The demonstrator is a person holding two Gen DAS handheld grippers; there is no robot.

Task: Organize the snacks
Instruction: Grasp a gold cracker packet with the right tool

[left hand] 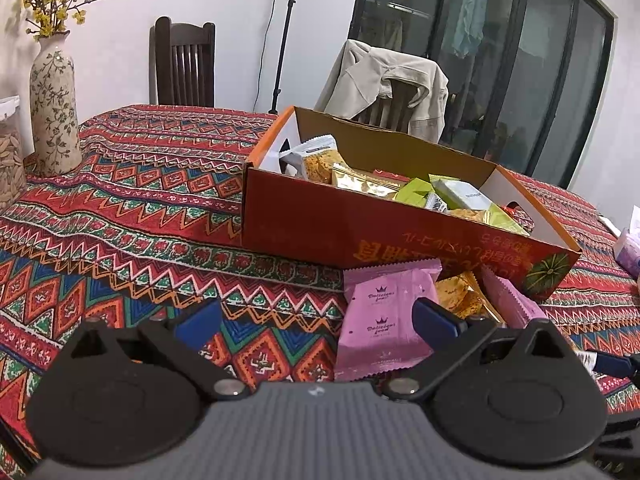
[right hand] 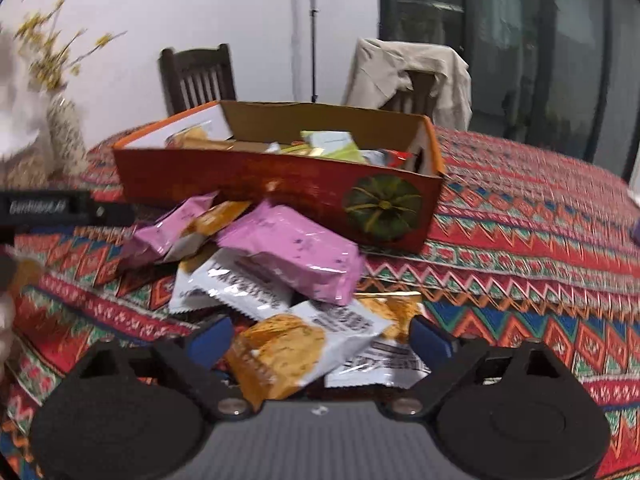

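1. Counter (right hand: 520, 216) under a patterned cloth; red cardboard box (right hand: 280, 196) set toward the far side, open top, already part-filled with green, gold and white packets.
2. Loose pile of snacks on the counter just against the near wall of the box: two pink packets, white packets, orange-and-white cracker packets.
3. Right tool (right hand: 320, 340): jaws wide, blue pads apart, nothing gripped. No contact of either pad visible.
4. Cracker packet (right hand: 280, 356) lying directly ahead of the right tool, between its two fingers, at the near edge of the pile. Long axis running on a slant, near-left to far-right across the jaw gap, not square to the pads. Partly resting on a white packet (right hand: 236, 284) behind it.
5. Left tool (left hand: 316, 320): jaws wide, nothing between the pads but cloth. Pink packet (left hand: 380, 316) just inside its right finger, off-centre; rest of the pile further to its right.
6. Judgement: right tool the nearer and better placed for the cracker packet. Closing likely to catch it across the slant; slight roll of the wrist probably needed for a square grip.
7. Risk: slippery wrapper, neighbouring white packet may drag along.
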